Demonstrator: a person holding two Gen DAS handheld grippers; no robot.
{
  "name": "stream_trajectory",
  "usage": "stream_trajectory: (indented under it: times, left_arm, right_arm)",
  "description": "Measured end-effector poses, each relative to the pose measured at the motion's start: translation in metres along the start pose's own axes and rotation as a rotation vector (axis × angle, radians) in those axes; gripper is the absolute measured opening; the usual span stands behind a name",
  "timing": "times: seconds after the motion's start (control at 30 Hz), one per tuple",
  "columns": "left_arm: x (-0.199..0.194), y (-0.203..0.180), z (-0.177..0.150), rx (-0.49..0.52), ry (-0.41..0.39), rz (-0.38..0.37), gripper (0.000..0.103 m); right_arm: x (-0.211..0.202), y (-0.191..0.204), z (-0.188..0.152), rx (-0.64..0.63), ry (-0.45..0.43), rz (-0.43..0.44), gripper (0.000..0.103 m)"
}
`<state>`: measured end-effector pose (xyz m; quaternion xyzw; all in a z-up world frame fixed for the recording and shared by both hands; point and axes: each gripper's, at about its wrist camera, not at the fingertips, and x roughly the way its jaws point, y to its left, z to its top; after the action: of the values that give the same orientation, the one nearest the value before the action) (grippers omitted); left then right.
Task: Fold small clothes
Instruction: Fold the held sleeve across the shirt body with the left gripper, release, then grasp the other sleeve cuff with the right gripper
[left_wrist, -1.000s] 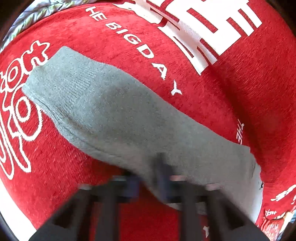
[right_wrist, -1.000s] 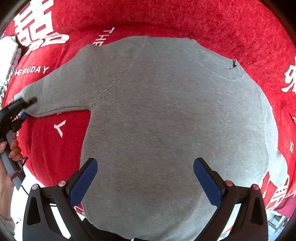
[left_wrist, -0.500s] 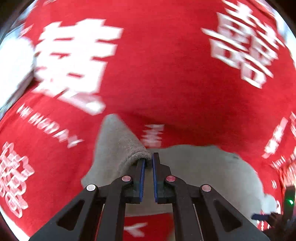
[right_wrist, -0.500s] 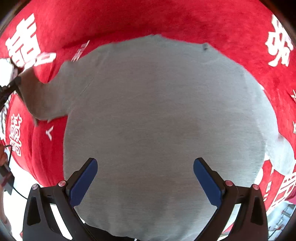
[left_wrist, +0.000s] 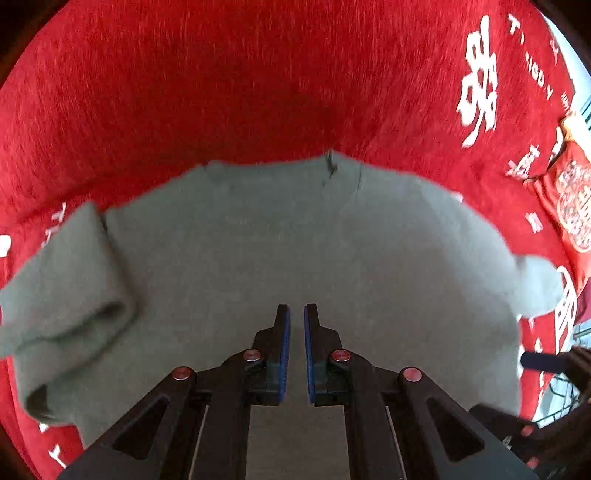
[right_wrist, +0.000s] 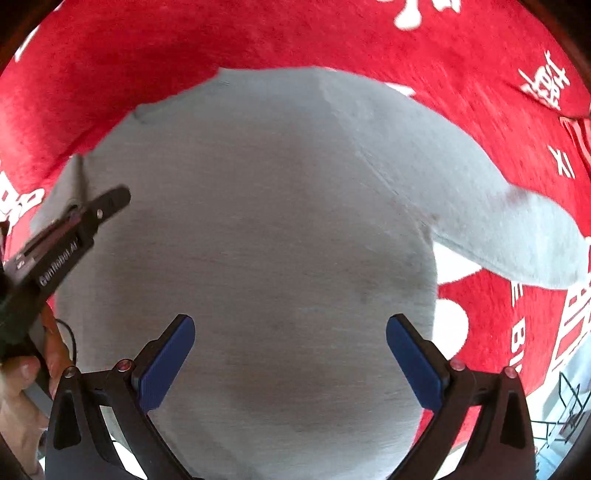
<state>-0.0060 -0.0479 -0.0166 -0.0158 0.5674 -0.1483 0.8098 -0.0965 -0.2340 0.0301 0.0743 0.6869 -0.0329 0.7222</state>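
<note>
A small grey sweatshirt (left_wrist: 295, 240) lies flat on the red cloth; it also shows in the right wrist view (right_wrist: 258, 240). Its left sleeve (left_wrist: 70, 295) is folded in onto the body's left edge. Its right sleeve (right_wrist: 517, 229) still stretches out to the right. My left gripper (left_wrist: 297, 314) hovers over the middle of the body, jaws almost together with nothing between them. It also shows in the right wrist view (right_wrist: 110, 201) at the left. My right gripper (right_wrist: 290, 328) is wide open and empty above the lower body.
The red cloth (left_wrist: 258, 92) with white lettering covers the whole surface. Its edge and a wire basket (right_wrist: 569, 406) show at the lower right. A hand (right_wrist: 22, 369) holds the left gripper at the lower left.
My left gripper carried the left sleeve cuff in over the body, let it go and moved to above the body's middle. The right gripper stayed open and shifted right.
</note>
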Motion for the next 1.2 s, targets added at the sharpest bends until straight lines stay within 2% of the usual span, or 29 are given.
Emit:
stream_trajectory:
  times: [0.07, 0.13, 0.23, 0.37, 0.4, 0.43, 0.47, 0.5, 0.57, 0.7, 0.83, 0.87, 0.9, 0.93, 0.97, 1.0, 1.1, 1.2]
  left_arm:
    - [-0.009, 0.007, -0.005, -0.017, 0.006, 0.029, 0.010]
    - [-0.024, 0.024, -0.009, -0.045, 0.003, 0.090, 0.010]
    - [-0.059, 0.064, -0.026, -0.126, -0.023, 0.157, 0.011]
    - [-0.103, 0.126, -0.051, -0.257, -0.038, 0.266, 0.011]
    - [-0.111, 0.141, -0.059, -0.293, -0.038, 0.286, 0.015]
    - [-0.120, 0.161, -0.068, -0.341, -0.034, 0.303, 0.030]
    - [-0.124, 0.171, -0.073, -0.369, -0.028, 0.316, 0.090]
    - [-0.132, 0.186, -0.081, -0.417, -0.030, 0.361, 0.101]
    - [-0.143, 0.208, -0.101, -0.463, -0.039, 0.405, 0.101]
    - [-0.157, 0.244, -0.127, -0.532, -0.016, 0.431, 0.101]
    - [-0.148, 0.252, -0.138, -0.541, -0.003, 0.432, 0.101]
    - [-0.147, 0.253, -0.140, -0.540, 0.000, 0.427, 0.101]
    - [-0.145, 0.254, -0.142, -0.535, 0.005, 0.422, 0.101]
    - [-0.142, 0.253, -0.143, -0.528, 0.010, 0.418, 0.101]
    - [-0.136, 0.249, -0.140, -0.521, 0.015, 0.416, 0.101]
    - [-0.132, 0.250, -0.140, -0.519, 0.017, 0.414, 0.101]
    - [-0.127, 0.244, -0.132, -0.500, 0.008, 0.407, 0.101]
    - [-0.124, 0.230, -0.122, -0.465, 0.001, 0.373, 0.101]
  right_arm:
    - [0.001, 0.004, 0.004, -0.013, -0.005, 0.014, 0.103]
    - [0.000, 0.018, 0.011, -0.044, -0.019, 0.032, 0.103]
    - [-0.008, 0.062, 0.031, -0.155, -0.068, 0.080, 0.103]
    - [-0.016, 0.149, 0.056, -0.370, -0.141, 0.157, 0.103]
    - [-0.016, 0.176, 0.060, -0.436, -0.156, 0.180, 0.103]
    - [-0.016, 0.200, 0.061, -0.496, -0.168, 0.195, 0.103]
    - [-0.015, 0.218, 0.058, -0.543, -0.175, 0.204, 0.103]
    - [-0.014, 0.237, 0.054, -0.594, -0.181, 0.212, 0.103]
    - [-0.006, 0.293, 0.045, -0.708, -0.194, 0.233, 0.103]
    - [0.012, 0.347, 0.031, -0.812, -0.198, 0.245, 0.103]
    - [0.030, 0.381, 0.022, -0.882, -0.235, 0.156, 0.101]
    - [0.035, 0.386, 0.023, -0.879, -0.245, 0.120, 0.097]
    - [0.039, 0.386, 0.028, -0.862, -0.237, 0.109, 0.073]
    - [0.041, 0.381, 0.034, -0.823, -0.209, 0.145, 0.008]
    - [0.040, 0.371, 0.045, -0.730, -0.180, 0.204, 0.008]
    - [0.030, 0.355, 0.054, -0.626, -0.201, 0.265, 0.008]
    - [-0.005, 0.310, 0.069, -0.445, -0.275, 0.380, 0.008]
    - [-0.040, 0.249, 0.078, -0.246, -0.329, 0.472, 0.008]
